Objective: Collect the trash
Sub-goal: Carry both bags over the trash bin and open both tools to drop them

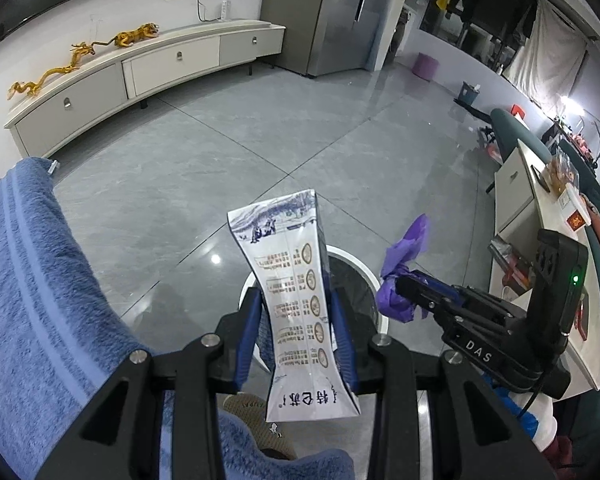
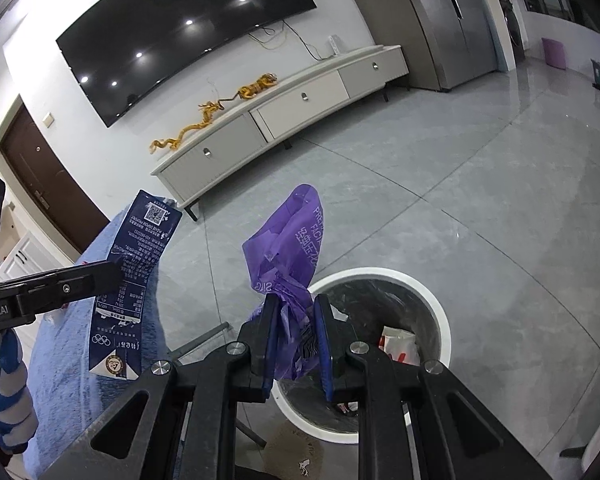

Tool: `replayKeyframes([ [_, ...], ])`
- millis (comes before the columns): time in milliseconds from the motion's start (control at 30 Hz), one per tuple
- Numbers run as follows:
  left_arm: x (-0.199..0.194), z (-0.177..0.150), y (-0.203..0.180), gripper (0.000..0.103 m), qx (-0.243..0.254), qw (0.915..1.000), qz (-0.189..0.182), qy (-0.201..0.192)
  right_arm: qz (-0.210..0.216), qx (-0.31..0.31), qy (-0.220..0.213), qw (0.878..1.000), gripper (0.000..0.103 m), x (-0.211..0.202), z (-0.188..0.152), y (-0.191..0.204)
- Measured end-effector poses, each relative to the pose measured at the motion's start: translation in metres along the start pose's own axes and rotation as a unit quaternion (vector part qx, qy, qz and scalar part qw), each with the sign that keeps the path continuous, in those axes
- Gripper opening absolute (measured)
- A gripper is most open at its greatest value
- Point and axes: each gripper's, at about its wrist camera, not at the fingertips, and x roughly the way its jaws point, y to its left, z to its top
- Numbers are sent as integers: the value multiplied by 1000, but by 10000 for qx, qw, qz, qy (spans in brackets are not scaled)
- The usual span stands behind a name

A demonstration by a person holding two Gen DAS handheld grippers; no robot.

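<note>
Nearest to my left camera, the left claw (image 1: pixel 296 336) is clamped on a flattened white-and-blue printed milk carton (image 1: pixel 296 300), blue pads pressing its two long edges so the carton bows inward at the waist; it stands upright between the pads, its top end well above the fingertips. In my right camera the right claw (image 2: pixel 296 344) is clamped on a crumpled purple plastic wrapper with white lettering (image 2: pixel 292 248), bunched tight between the pads and fanning out above them. Both items sit over or just beside the round white-rimmed waste bin with a dark liner (image 2: pixel 428 296): the wrapper hangs over its near rim, and from the left view the carton covers the bin's left half. I see a white-and-red piece of packaging (image 2: pixel 400 344) already lying inside the bin. To the left of both claws there is a blue terry towel (image 1: pixel 32 280) draped over some support I cannot make out. Under the bin, grey glossy floor tiles (image 1: pixel 220 160) run back to a long pale low TV cabinet with drawers (image 2: pixel 300 108) carrying golden dragon figurines (image 2: pixel 204 120), with a large dark wall-mounted television (image 2: pixel 180 36) above.
</note>
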Motion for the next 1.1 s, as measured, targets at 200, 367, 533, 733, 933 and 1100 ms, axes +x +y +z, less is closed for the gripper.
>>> replayKeyframes([
  [200,17,0,-7,33,59,9999,70,100,-76,121,133,9998,17,12,0,-11],
  [367,33,3,-8,33,41,9997,78,208,-255,153,302,9991,17,26,-3,-16],
  [533,52,8,-9,33,-65,9994,35,329,-363,255,471,9979,17,40,-9,-27],
  [733,73,13,-10,34,-174,9987,-164,447,-533,332,652,9959,20,56,-9,-37],
  [933,88,20,-7,55,-304,9971,-434,543,-767,309,784,9935,23,69,-7,-42],
  [1100,82,20,-2,56,-384,9967,-477,524,-903,275,776,9925,32,65,-9,-40],
])
